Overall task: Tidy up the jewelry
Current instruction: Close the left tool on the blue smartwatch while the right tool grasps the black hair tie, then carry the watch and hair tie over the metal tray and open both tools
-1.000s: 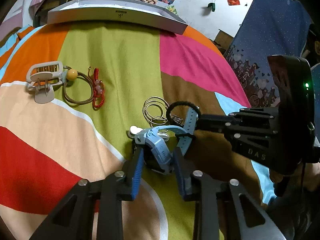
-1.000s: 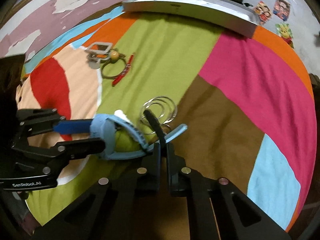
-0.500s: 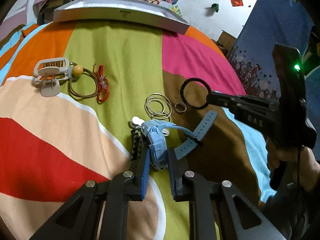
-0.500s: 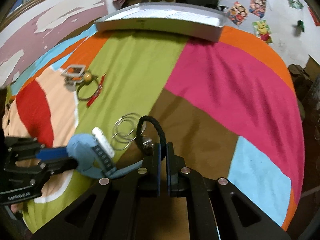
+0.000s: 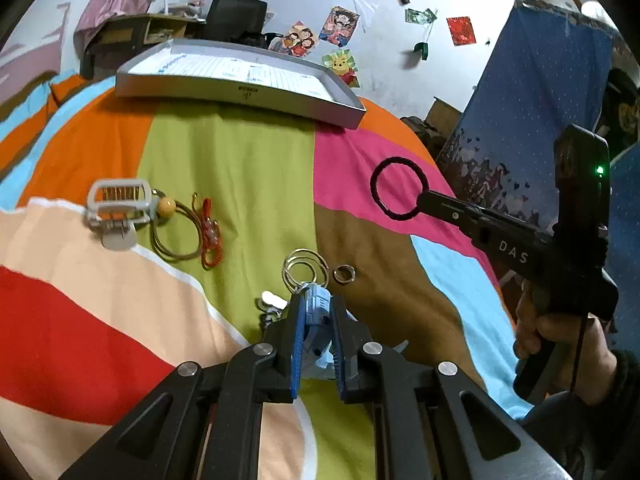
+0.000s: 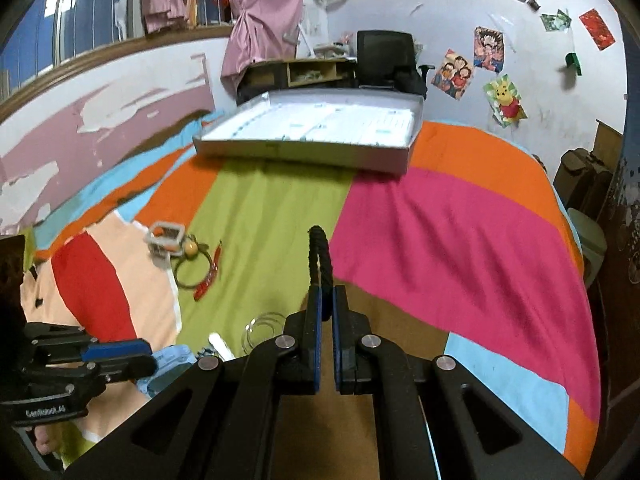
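My left gripper (image 5: 316, 312) is shut on a light blue watch (image 5: 318, 308), held a little above the striped bedspread. My right gripper (image 6: 327, 300) is shut on a black hair tie (image 6: 318, 256) and holds it up in the air; it shows as a ring in the left wrist view (image 5: 394, 189). On the cloth lie thin silver bangles (image 5: 306, 270), a small ring (image 5: 345, 273), a white hair clip (image 5: 118, 210), a brown hair tie with a bead (image 5: 176, 232) and a red bracelet (image 5: 210, 236). A grey tray (image 5: 240, 98) stands at the far edge.
A white object (image 5: 270, 302) lies beside the watch. A blue curtain (image 5: 520, 120) hangs at the right. A desk with a black chair (image 6: 384, 60) stands behind the tray.
Both grippers have lifted. The right one rose with the black hair tie off the cloth; the left one closed on the blue watch and raised it. The views now tilt toward the tray.
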### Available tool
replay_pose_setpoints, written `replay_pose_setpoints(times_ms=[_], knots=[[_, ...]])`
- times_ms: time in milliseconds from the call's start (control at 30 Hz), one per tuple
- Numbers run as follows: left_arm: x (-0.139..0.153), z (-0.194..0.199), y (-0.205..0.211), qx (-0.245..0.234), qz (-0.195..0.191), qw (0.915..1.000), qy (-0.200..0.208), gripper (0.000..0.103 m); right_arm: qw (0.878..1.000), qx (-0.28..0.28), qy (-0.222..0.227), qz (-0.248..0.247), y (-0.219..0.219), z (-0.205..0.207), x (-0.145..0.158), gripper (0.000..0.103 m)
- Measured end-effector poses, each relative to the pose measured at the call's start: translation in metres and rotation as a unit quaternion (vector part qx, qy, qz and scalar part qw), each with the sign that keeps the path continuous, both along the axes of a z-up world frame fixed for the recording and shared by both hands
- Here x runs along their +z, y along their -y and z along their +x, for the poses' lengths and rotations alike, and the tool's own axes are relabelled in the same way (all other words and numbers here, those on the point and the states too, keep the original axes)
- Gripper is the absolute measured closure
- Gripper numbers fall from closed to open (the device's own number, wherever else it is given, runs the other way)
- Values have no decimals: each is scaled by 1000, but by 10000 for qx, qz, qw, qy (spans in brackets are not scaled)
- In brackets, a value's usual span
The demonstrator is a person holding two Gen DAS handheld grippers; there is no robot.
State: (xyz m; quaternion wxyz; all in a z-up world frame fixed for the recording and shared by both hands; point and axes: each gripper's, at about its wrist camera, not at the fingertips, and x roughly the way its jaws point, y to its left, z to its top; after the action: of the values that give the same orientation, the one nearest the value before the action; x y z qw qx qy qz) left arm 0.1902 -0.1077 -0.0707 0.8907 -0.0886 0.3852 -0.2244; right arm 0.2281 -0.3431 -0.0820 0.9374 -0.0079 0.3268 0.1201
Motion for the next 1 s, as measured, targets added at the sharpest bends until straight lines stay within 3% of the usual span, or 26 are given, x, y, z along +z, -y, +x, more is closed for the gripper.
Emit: replay_pose_setpoints(times_ms=[233,333,567,700,1000], knots=[[-21,-3,3,-118,247,9993,-266,91,10000,18,-9,15,-1,-2,-2,98],[-30,-3,11,-266,648,9967,-416,91,10000,88,-27,7,-4,-2,-3,98],[-31,1,20,-375,955,9938,-433,88,9998,191,-84,22,-6,-2,-6,98],[-38,2,25,-508,1147,9898,-675,85,9997,209,-114,26,-5,-2,-7,98],[-37,4,19,-428,971,9921,-670,86,9996,229,-132,28,-6,-2,-8,98]])
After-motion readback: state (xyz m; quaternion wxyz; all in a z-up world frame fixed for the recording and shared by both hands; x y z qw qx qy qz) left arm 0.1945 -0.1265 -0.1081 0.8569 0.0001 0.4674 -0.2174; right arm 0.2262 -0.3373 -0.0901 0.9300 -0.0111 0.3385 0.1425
